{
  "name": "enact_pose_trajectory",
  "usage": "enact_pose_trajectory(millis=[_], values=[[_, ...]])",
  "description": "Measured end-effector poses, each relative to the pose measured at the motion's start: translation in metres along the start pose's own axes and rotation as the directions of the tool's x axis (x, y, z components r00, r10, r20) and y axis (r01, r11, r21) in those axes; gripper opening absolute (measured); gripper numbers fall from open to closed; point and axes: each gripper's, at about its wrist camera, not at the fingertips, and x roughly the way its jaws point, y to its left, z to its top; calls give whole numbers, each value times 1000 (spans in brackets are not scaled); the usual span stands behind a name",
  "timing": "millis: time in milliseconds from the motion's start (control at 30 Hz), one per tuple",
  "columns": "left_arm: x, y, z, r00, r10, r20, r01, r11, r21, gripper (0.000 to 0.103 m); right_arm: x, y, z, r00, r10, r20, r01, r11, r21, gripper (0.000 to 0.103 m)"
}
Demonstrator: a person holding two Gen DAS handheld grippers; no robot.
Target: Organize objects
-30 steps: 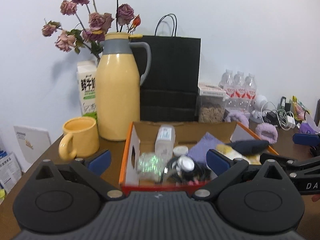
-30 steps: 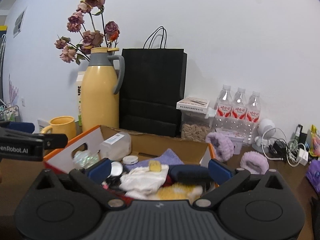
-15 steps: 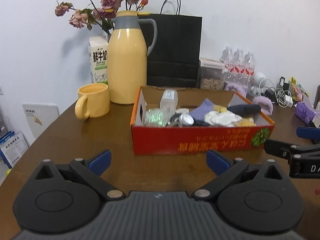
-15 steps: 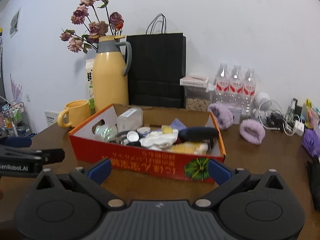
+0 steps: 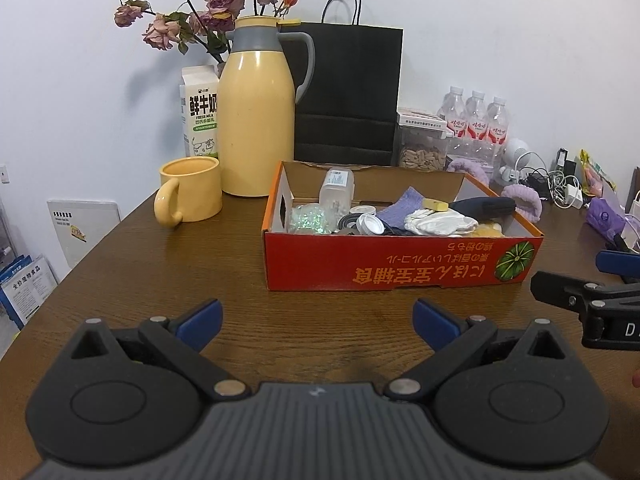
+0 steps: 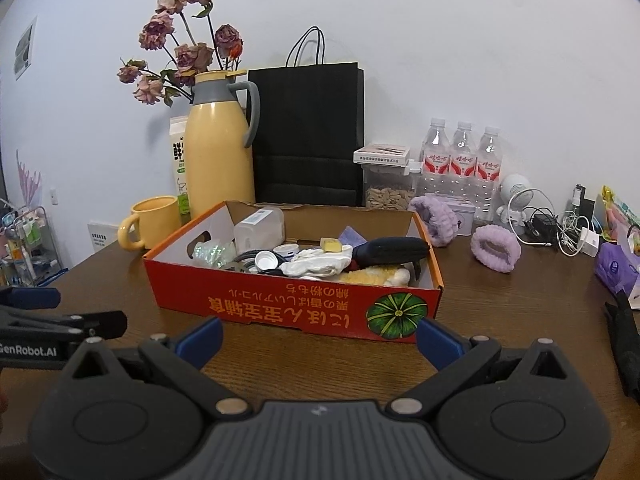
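A red cardboard box (image 5: 400,268) (image 6: 296,308) stands in the middle of the brown table, filled with small items: a clear plastic jar (image 5: 337,192), a white cloth (image 5: 440,222) (image 6: 320,262), a black handled tool (image 5: 484,205) (image 6: 390,249), a purple cloth and bottle caps. My left gripper (image 5: 316,320) hangs open in front of the box, well short of it, with nothing between its fingers. My right gripper (image 6: 318,340) is open too, close before the box's front wall, also empty.
Behind the box stand a yellow thermos jug (image 5: 258,120), yellow mug (image 5: 190,190), milk carton (image 5: 200,116), black paper bag (image 5: 348,96), a seed container (image 6: 386,178) and water bottles (image 6: 462,160). Purple scrunchies (image 6: 494,246), cables (image 6: 560,232) and a purple pack (image 6: 616,268) lie at right.
Both grippers have drawn back from over the box toward the table's near side. The box now shows its whole front wall. Both stay open and empty.
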Motion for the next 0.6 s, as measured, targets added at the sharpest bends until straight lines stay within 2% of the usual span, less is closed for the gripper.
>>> enact_pose_trajectory(millis=[600], values=[[-1, 0, -1, 1000, 3, -6, -3, 1000, 0, 103, -1, 0, -1, 1000, -1, -2, 1, 1000, 1, 103]])
